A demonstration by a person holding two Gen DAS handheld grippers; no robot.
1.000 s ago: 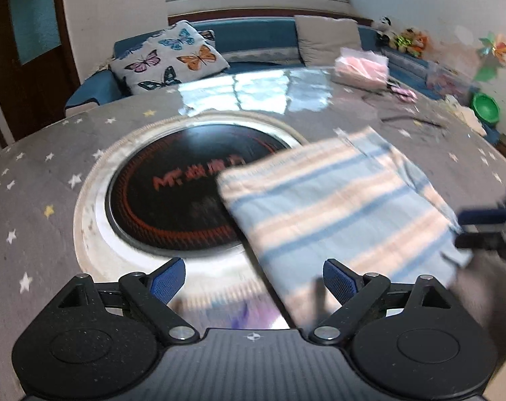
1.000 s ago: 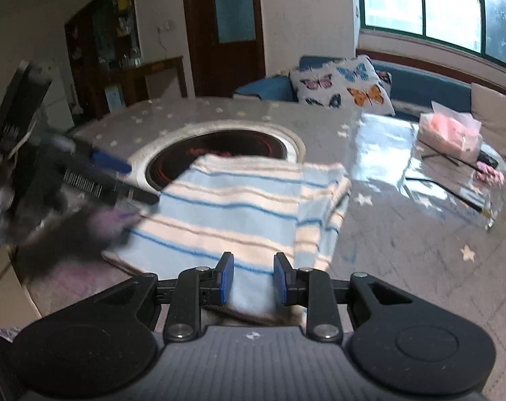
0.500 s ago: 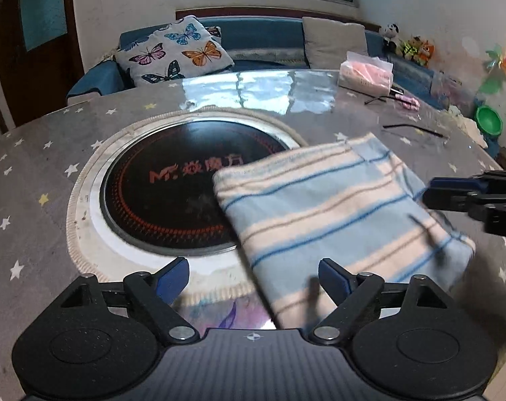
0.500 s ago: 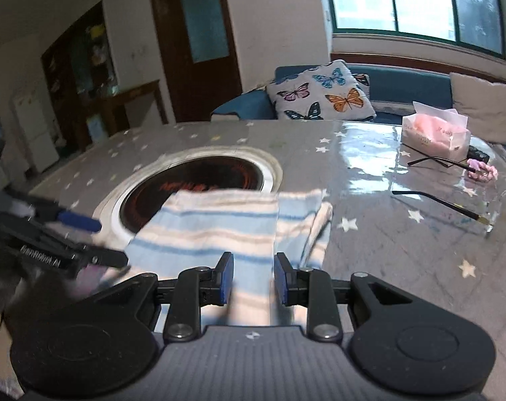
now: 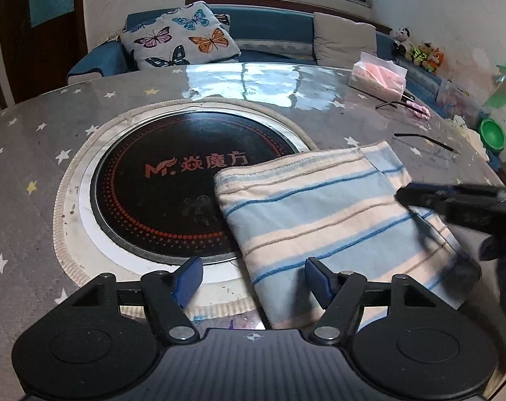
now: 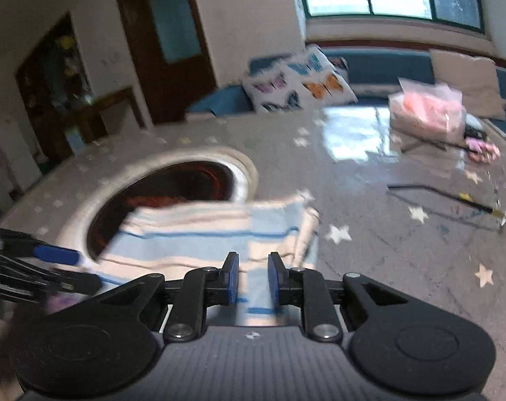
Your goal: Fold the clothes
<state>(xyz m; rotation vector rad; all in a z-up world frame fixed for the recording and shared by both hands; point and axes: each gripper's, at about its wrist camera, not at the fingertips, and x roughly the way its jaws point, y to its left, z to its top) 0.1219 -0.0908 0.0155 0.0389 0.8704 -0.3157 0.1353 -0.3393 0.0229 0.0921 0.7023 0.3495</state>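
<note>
I see the folded garment (image 5: 333, 214), pale blue and cream with thin blue and tan stripes, lying flat on the star-patterned table (image 5: 28, 153), one corner over the black cooktop (image 5: 172, 187). My left gripper (image 5: 251, 280) is spread wide and grasps nothing; the cloth's near edge runs between its fingers. My right gripper (image 6: 251, 282) shows a narrow gap, nothing pinched, above the cloth's near edge.

Each view looks low and close along its own tool across the grey star-patterned surface (image 5: 35, 173) toward the far sofa; both share the folded blue-and-cream striped cloth (image 5: 333, 214) (image 6: 212, 237).
</note>
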